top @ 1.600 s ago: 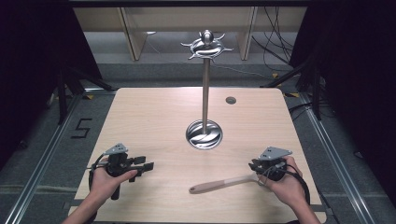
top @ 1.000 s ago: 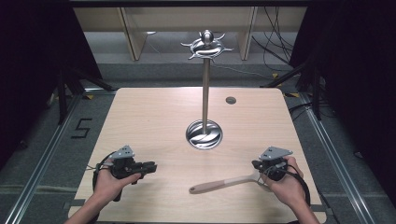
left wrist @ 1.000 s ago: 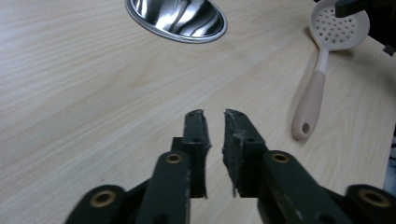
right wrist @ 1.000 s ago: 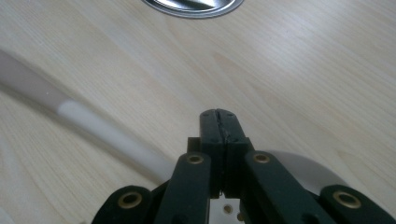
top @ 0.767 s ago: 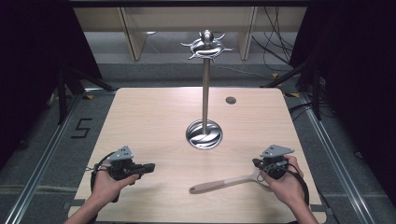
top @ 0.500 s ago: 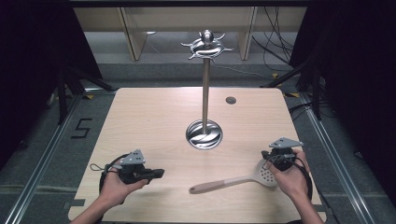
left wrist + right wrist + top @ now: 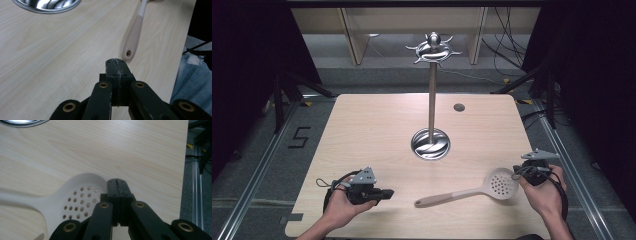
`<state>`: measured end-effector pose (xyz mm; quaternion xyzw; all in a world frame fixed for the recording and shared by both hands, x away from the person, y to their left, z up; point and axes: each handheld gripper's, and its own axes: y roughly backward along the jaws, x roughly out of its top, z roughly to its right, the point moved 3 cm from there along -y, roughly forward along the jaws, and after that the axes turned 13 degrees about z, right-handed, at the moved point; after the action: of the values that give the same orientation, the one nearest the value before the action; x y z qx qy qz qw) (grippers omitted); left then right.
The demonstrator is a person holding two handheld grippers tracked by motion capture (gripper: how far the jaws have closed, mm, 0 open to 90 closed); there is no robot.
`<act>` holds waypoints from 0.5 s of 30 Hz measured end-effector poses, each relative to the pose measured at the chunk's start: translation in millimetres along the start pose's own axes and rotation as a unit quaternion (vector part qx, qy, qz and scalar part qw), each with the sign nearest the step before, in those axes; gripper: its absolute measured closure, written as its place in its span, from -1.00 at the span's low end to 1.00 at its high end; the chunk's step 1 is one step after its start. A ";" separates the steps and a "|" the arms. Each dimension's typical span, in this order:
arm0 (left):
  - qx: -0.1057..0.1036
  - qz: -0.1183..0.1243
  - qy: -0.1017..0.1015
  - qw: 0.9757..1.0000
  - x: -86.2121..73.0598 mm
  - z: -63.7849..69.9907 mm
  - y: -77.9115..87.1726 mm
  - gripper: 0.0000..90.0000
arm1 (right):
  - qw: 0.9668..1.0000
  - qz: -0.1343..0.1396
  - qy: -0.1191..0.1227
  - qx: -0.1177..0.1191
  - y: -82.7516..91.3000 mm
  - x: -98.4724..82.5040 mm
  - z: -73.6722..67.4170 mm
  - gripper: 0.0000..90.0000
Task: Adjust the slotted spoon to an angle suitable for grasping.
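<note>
A beige slotted spoon lies flat on the wooden table, with its handle pointing toward the front left. My right gripper is shut and empty, its tips at the right rim of the spoon's head. I cannot tell if they touch it. My left gripper is shut with nothing in it and points right at the handle's holed end, a short gap away. In each gripper view the closed jaws meet at one seam, left gripper and right gripper.
A tall metal stand rises from a round chrome base at the table's middle, with a ring of hooks on top. A small dark cap sits in the table's far right. A person's jeans show past the front edge.
The right gripper has moved right and uncovered the spoon's head. The left gripper has moved right and nearer the front edge, toward the handle's end. The spoon has stayed put.
</note>
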<state>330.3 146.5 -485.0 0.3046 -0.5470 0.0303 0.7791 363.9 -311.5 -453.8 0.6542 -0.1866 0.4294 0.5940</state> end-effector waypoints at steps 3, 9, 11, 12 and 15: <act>-0.022 -0.021 0.004 1.000 -2.1 10.1 -8.8 0.98 | 0.999 -0.026 0.034 0.028 -5.6 2.6 -13.7 1.00; -0.050 -0.055 -0.008 0.997 -5.4 27.8 -27.9 0.98 | 0.995 -0.047 0.073 0.055 -24.0 16.2 -33.7 1.00; -0.061 -0.075 -0.023 0.995 -6.2 36.0 -39.2 0.98 | 0.990 -0.063 0.096 0.080 -39.1 21.2 -51.3 1.00; -0.061 -0.075 -0.023 0.995 -6.2 36.0 -39.2 0.98 | 0.989 -0.079 0.091 0.091 -43.3 20.7 -59.5 1.00; -0.080 -0.103 -0.033 0.991 -7.8 46.4 -56.3 0.96 | 0.983 -0.100 0.104 0.112 -56.1 20.0 -75.9 1.00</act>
<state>309.9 79.4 -506.6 0.2967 -0.5392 -0.1042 0.7813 391.7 -222.4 -478.4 0.6837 -0.0079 0.4515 0.5732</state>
